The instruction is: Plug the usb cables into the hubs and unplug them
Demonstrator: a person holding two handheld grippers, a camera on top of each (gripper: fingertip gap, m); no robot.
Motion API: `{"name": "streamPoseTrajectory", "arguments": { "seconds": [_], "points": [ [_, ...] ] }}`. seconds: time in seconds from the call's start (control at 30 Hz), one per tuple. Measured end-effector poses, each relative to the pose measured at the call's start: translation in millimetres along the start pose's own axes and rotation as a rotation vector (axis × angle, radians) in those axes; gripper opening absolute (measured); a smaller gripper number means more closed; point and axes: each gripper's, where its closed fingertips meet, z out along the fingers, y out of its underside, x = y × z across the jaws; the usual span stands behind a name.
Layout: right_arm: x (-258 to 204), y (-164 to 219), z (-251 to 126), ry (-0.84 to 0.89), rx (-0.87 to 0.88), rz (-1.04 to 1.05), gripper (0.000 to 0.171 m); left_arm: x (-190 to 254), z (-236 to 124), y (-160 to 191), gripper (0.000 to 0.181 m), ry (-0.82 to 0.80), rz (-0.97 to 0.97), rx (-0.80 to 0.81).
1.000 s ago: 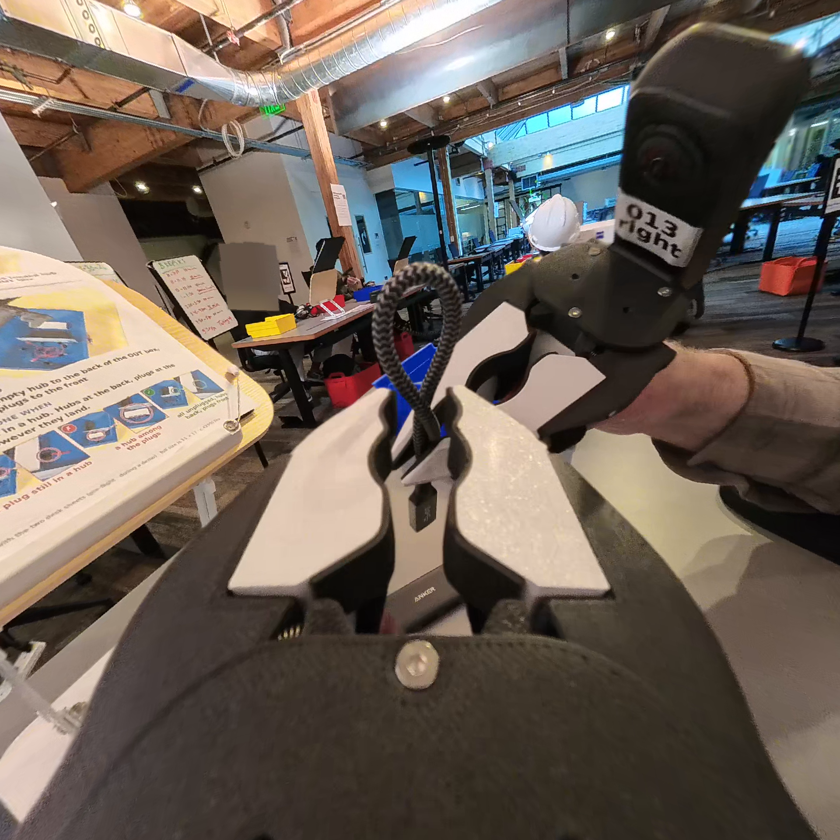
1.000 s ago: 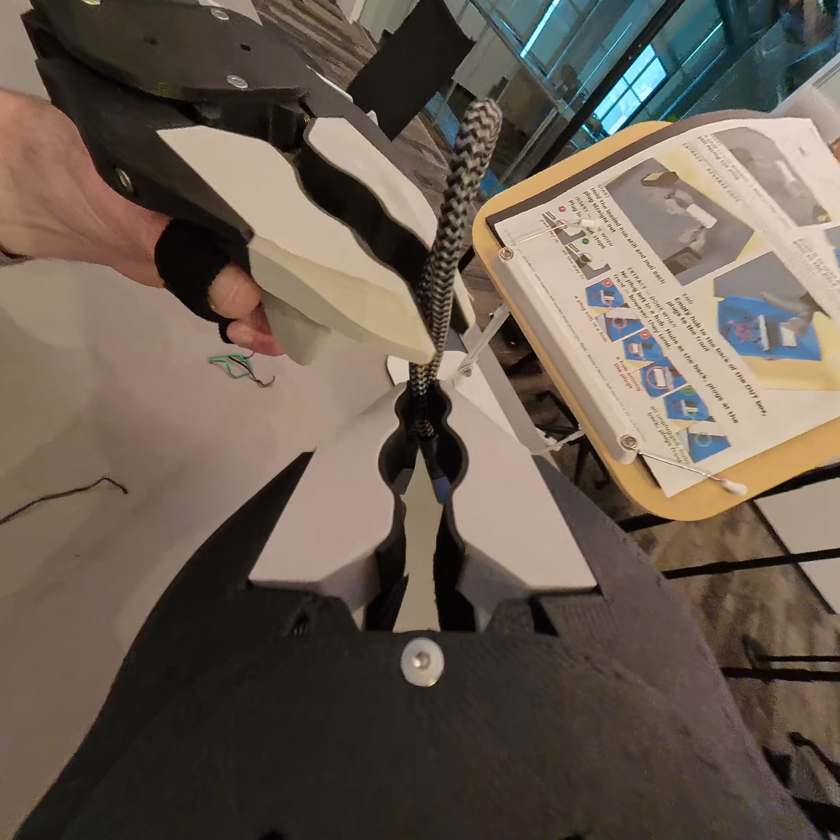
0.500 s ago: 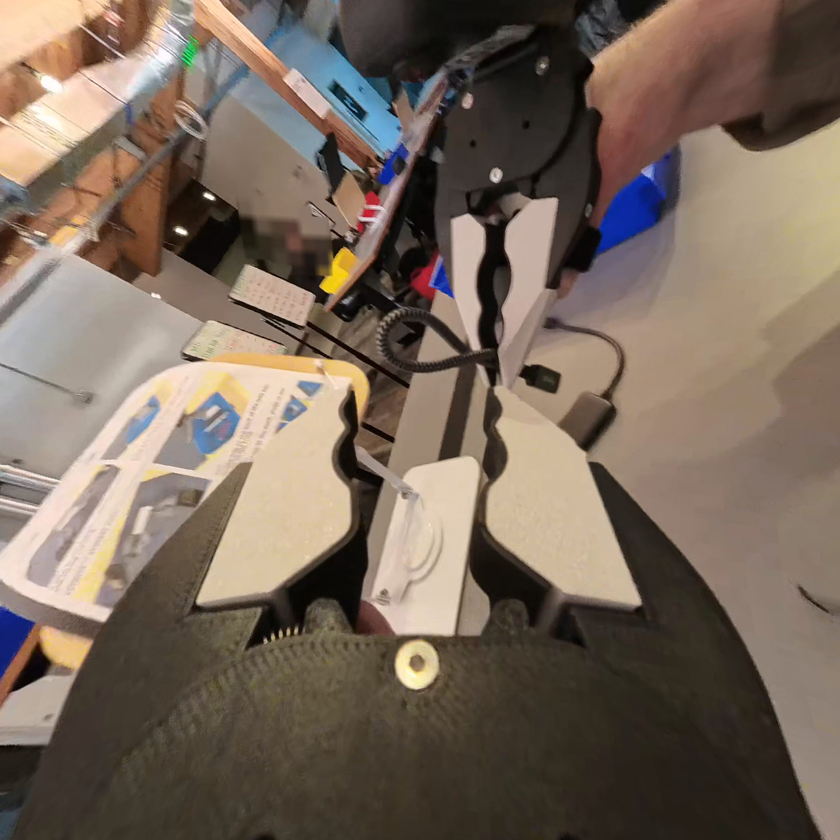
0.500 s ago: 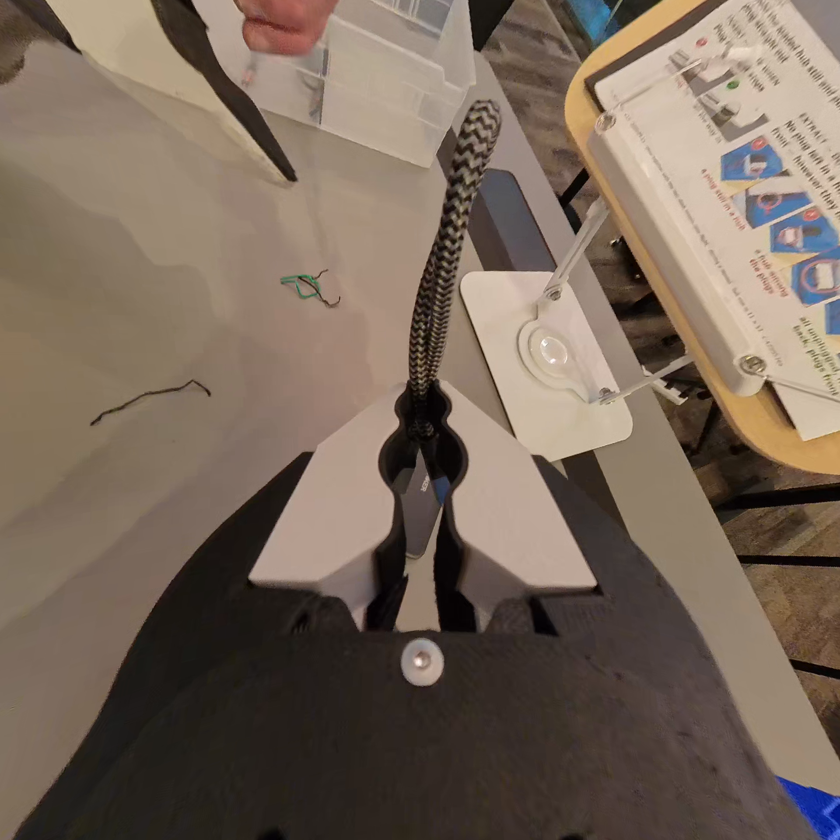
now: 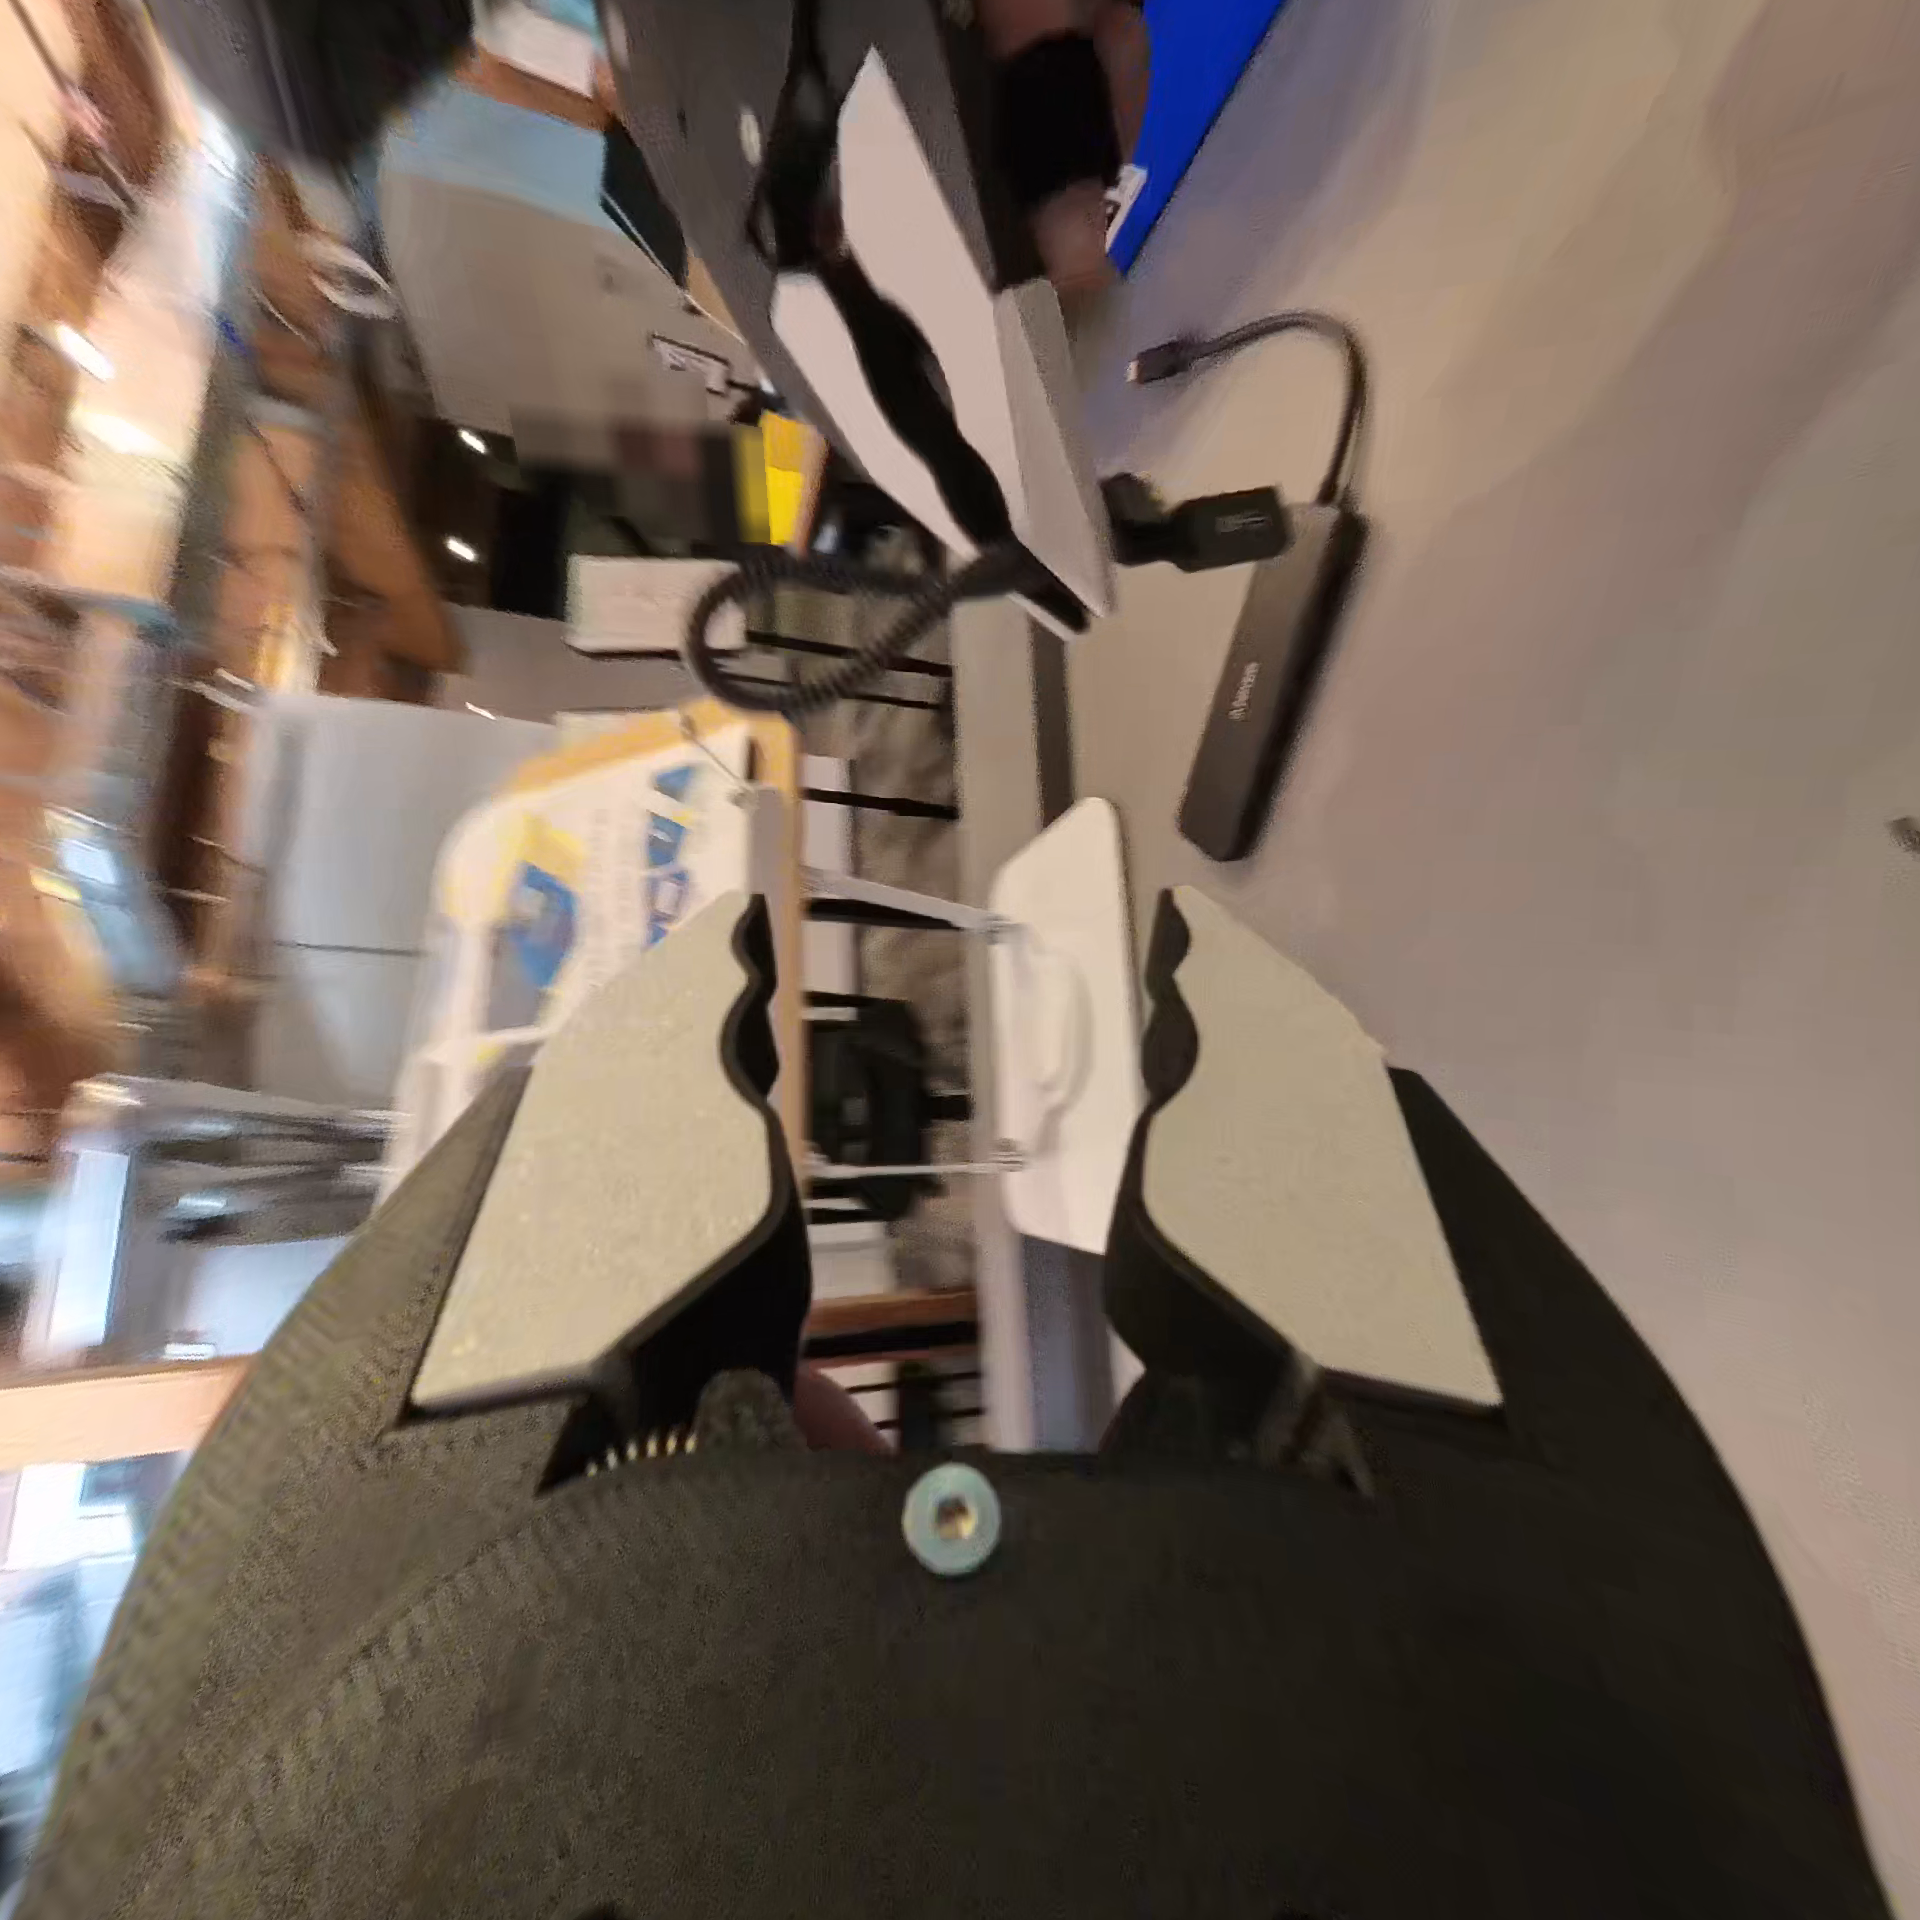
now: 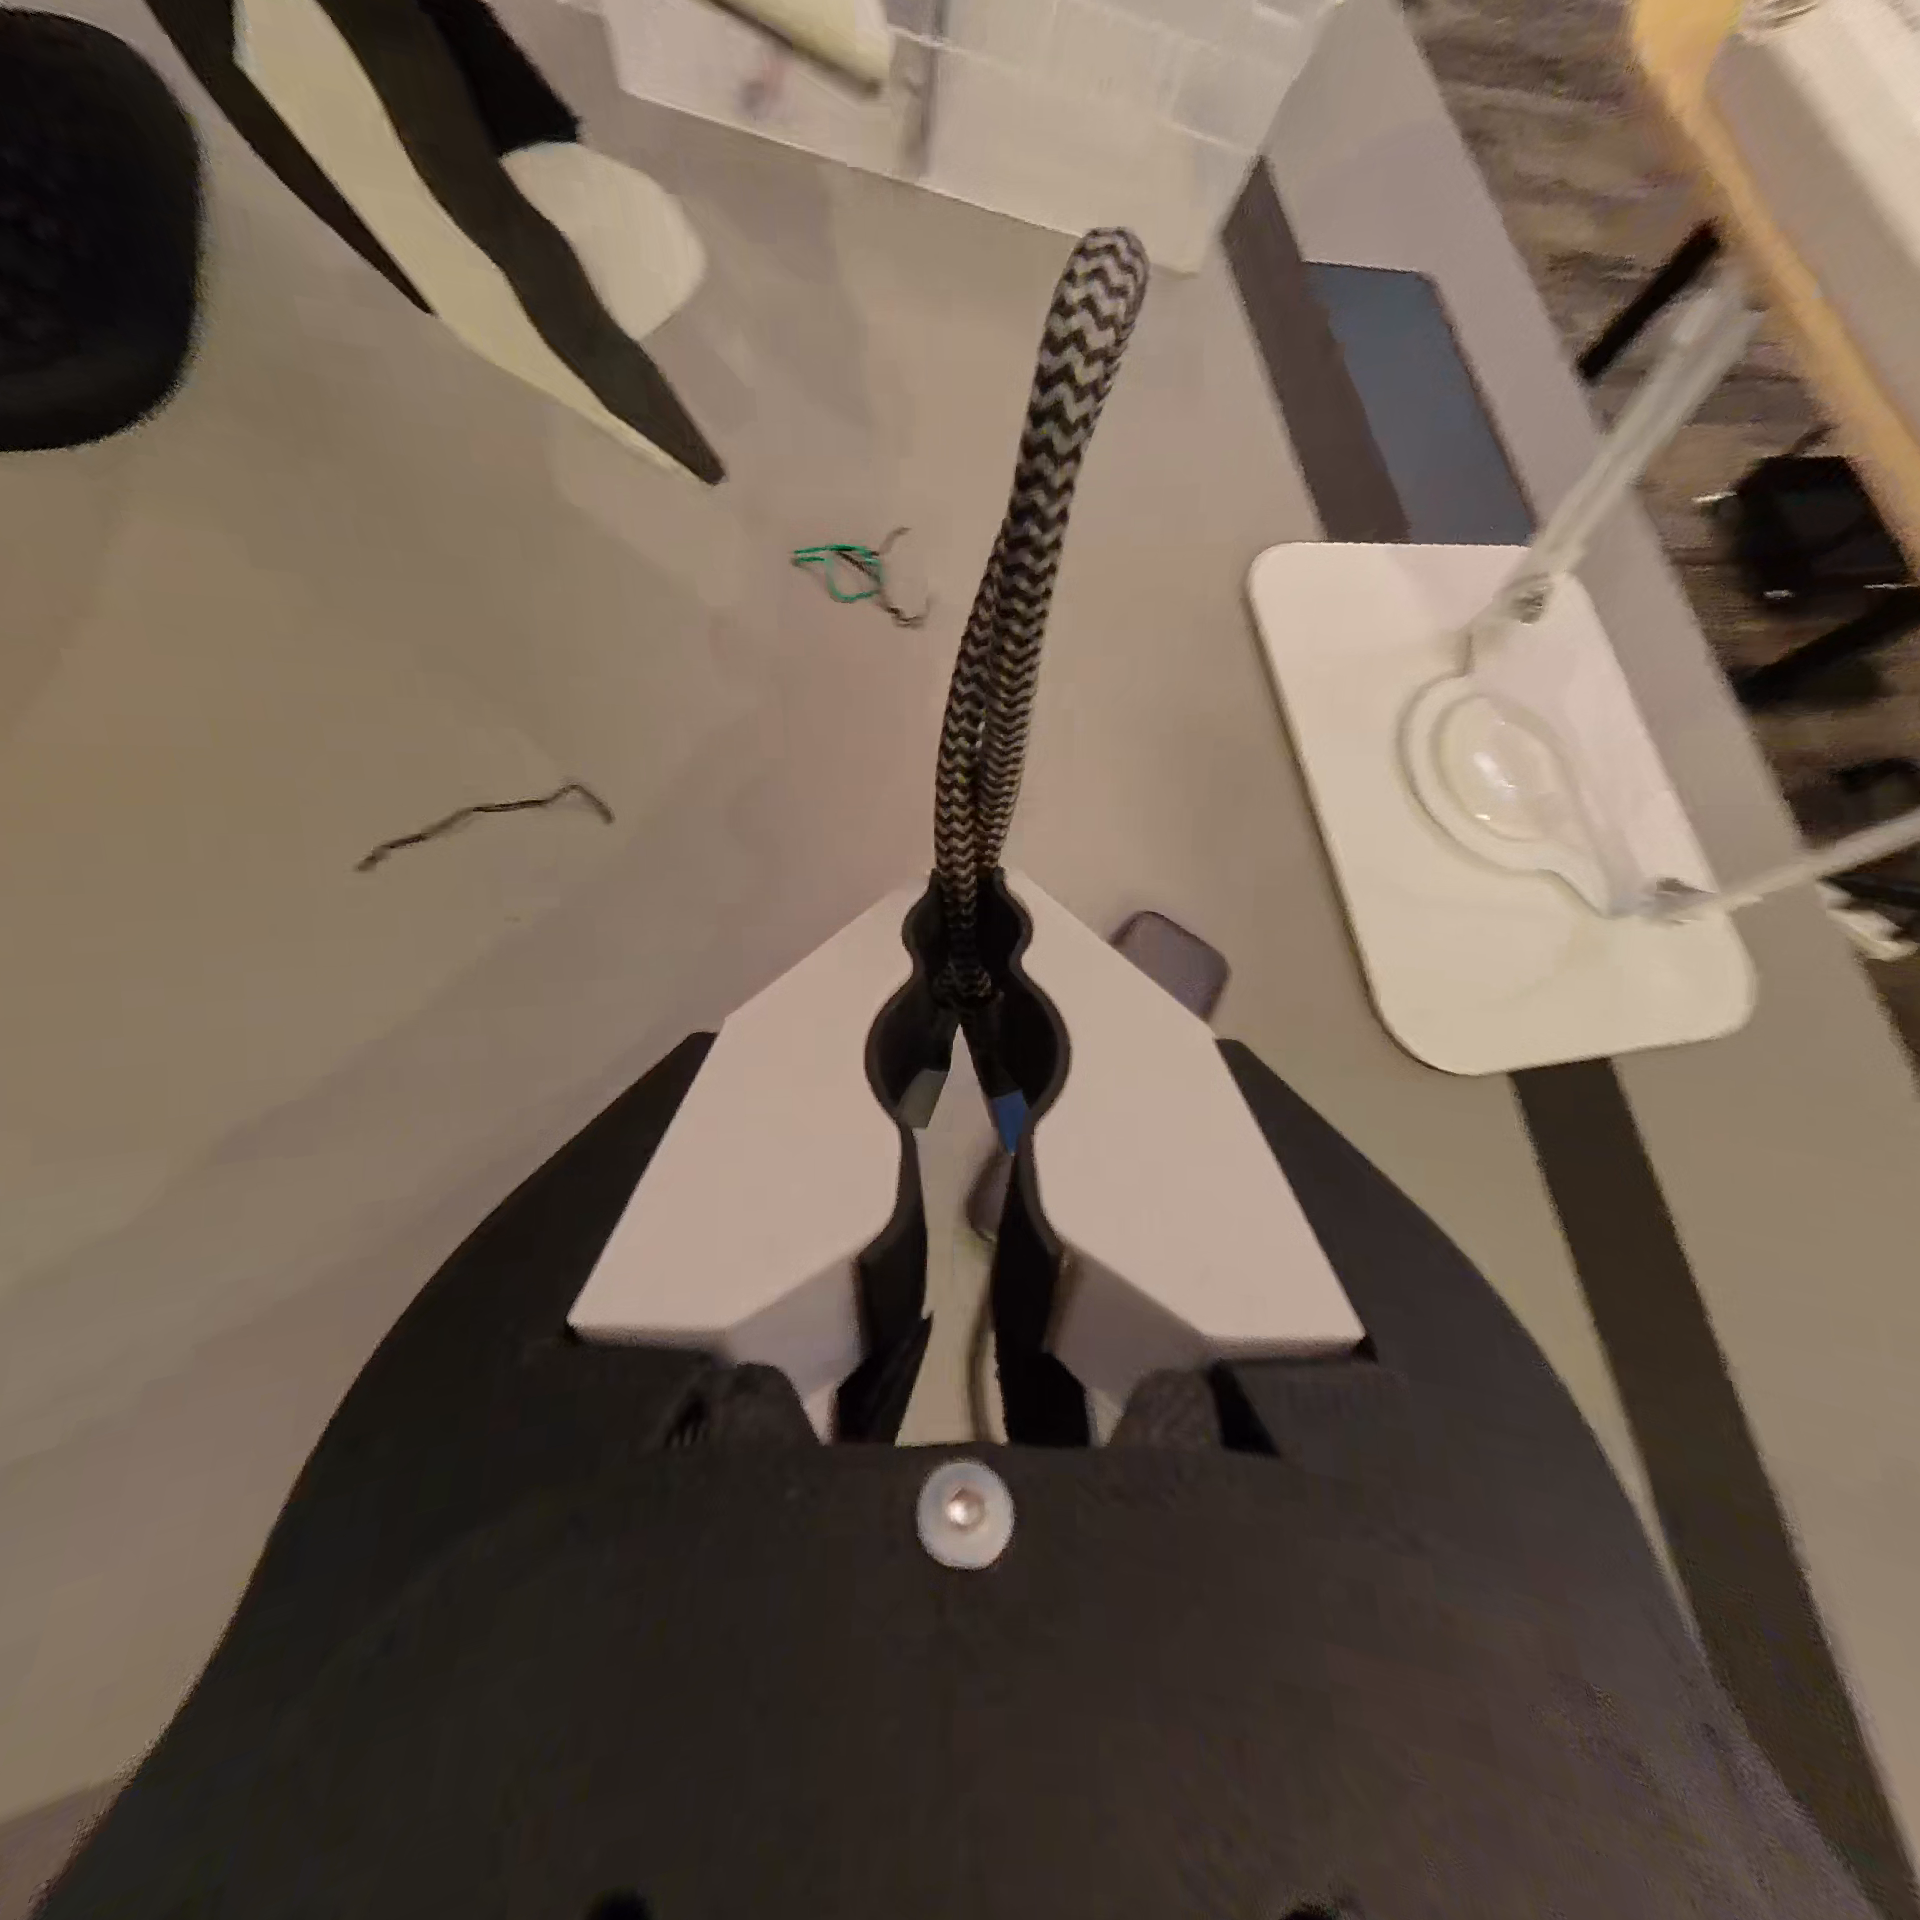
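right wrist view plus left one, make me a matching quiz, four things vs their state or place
Things:
1. braided cable
2. black hub
3. left gripper
4. green wire scrap

States or places:
A. jaws wide apart, nothing between them
B. lying loose on the grey table
C. folded double, clamped in the right gripper
D. flat on the table with a plug in its end

Pairs: 1-C, 2-D, 3-A, 4-B
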Motion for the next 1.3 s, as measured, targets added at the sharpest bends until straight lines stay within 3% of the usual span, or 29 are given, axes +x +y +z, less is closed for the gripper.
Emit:
{"name": "streamPoseTrajectory", "arguments": {
  "seconds": [0.07, 0.2, 0.37, 0.53, 0.77, 1.0, 1.23, 1.3],
  "points": [
    [-16.5, -1.9, 8.3, -0.11, 0.012, 0.049, 0.002, -5.0, 4.6, -16.0, 0.072, -0.085, 0.223, -0.023],
    [-46.4, 0.6, 23.1, -0.307, 0.009, 0.129, 0.003, 17.0, 23.0, -38.1, 0.073, -0.073, 0.564, -0.043],
    [-64.8, 9.7, 33.9, -0.409, -0.045, 0.146, 0.003, 43.7, 36.4, -36.5, 0.047, 0.034, 0.691, -0.09],
    [-70.9, 19.7, 35.7, -0.402, -0.145, 0.108, 0.003, 54.4, 41.7, -23.7, 0.022, 0.141, 0.628, -0.167],
    [-59.8, 22.3, 37.7, -0.314, -0.187, 0.093, 0.002, 55.0, 48.0, -15.0, 0.017, 0.123, 0.549, -0.224],
    [-18.2, 12.0, 39.3, 0.003, -0.216, -0.047, 0.003, 50.5, 53.7, 14.4, 0.008, 0.141, 0.351, -0.34],
    [18.3, -18.4, 35.2, 0.391, -0.184, -0.439, 0.02, 42.3, 56.5, 30.6, 0.007, 0.281, 0.022, -0.406],
    [19.6, -24.3, 34.7, 0.433, -0.17, -0.482, 0.024, 44.9, 55.0, 35.9, 0.007, 0.325, -0.017, -0.427]
  ]
}}
